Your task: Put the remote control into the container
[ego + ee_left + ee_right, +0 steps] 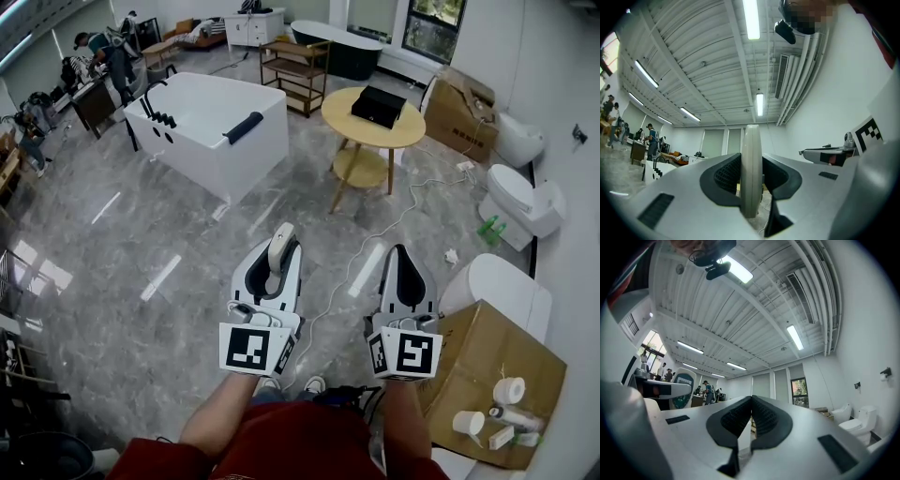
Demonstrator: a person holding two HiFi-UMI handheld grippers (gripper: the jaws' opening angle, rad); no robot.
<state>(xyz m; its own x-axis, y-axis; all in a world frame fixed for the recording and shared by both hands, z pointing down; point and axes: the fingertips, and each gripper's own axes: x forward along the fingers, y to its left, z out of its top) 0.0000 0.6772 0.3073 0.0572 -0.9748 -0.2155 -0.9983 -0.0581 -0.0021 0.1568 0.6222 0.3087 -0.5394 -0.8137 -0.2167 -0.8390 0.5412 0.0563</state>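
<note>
Gripping a slim off-white remote control [751, 168] edge-on, left hand-held gripper [278, 253]; right hand-held gripper [400, 253] closed, empty.

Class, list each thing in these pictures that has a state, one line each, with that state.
Left claw: shut on the slim beige remote control.
Right claw: shut, empty.
Black rectangular container: on the round yellow wooden table, remote not in it.

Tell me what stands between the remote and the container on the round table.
Nothing upright. From the remote in the left gripper to the container there is open floor, crossed only by a white cable.
</note>
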